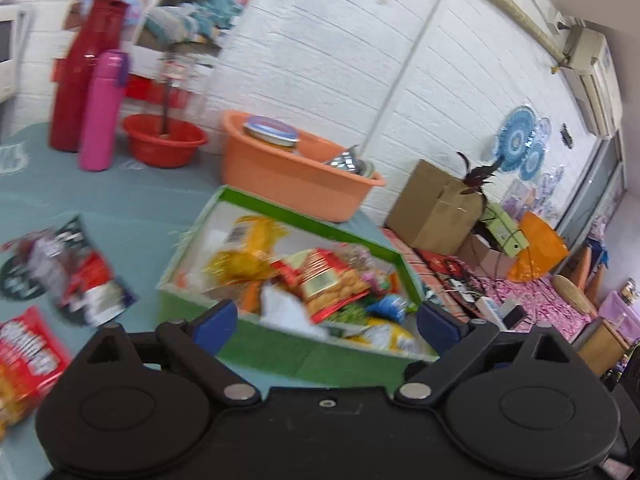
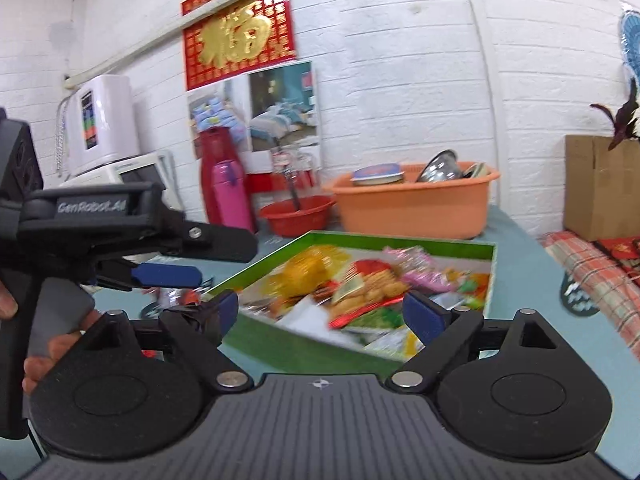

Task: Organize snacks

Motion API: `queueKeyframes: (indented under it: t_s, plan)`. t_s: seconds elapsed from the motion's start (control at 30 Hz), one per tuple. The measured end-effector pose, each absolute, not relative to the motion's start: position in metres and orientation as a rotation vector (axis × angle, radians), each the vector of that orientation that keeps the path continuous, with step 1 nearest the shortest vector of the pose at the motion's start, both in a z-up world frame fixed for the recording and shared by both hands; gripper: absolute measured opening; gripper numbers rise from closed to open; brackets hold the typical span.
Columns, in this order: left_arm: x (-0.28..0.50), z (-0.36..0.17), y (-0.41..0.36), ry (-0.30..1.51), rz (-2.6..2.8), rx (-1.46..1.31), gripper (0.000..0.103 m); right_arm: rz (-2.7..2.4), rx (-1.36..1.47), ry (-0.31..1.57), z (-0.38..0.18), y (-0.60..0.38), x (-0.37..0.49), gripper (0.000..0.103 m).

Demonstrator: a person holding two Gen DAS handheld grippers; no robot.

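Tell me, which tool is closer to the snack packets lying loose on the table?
Left. The left tool hangs beside the loose packets, which lie just off its left side. The right tool sits farther away, facing the green box.

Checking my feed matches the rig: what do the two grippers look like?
Both are matte black, with two round pivot housings, silver pins and blue finger pads. The right gripper has a ribbed grey top with a small cross mark. The left gripper, seen side-on from the right, reads "GenRobot.AI" and has a grey trigger.
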State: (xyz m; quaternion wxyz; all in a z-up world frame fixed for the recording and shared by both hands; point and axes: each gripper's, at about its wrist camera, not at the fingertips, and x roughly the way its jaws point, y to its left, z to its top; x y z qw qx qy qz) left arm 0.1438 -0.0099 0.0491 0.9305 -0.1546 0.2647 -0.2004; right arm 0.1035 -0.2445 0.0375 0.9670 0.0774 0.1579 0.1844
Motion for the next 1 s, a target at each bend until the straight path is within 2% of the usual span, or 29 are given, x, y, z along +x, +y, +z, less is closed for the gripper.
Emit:
queueKeyframes:
  t_s: [0.2,0.37,0.53,0.6,0.63,0.67,0.7,0.9,1.0]
  plan:
    - [0.126,0.034,0.063,0.563,-0.219,-0.28,0.103,0.464,0.205,0.403,0.025,-0.217,0.089,0.103]
    - [0.144,0.023,0.126,0.572,-0.084,-0.245,0.103,0.526,0.237,0.434,0.021,-0.204,0.08,0.103]
    - [0.171,-0.002,0.159,0.663,-0.078,-0.301,0.103,0.52,0.227,0.434,0.02,-0.194,0.074,0.103]
    - [0.173,-0.011,0.16,0.688,-0.104,-0.311,0.103,0.528,0.215,0.442,0.018,-0.191,0.072,0.103]
    - [0.172,-0.015,0.157,0.699,-0.115,-0.304,0.086,0.531,0.212,0.448,0.017,-0.189,0.072,0.103]
    - [0.172,-0.018,0.154,0.715,-0.133,-0.294,0.077,0.534,0.211,0.456,0.016,-0.188,0.072,0.103]
    - [0.168,-0.02,0.15,0.714,-0.157,-0.301,0.074,0.537,0.213,0.465,0.014,-0.186,0.072,0.103]
    - [0.135,-0.025,0.09,0.725,-0.3,-0.274,0.072,0.568,0.227,0.515,0.004,-0.179,0.071,0.103]
    - [0.118,-0.025,0.057,0.754,-0.338,-0.294,0.082,0.564,0.215,0.543,-0.002,-0.177,0.068,0.103]
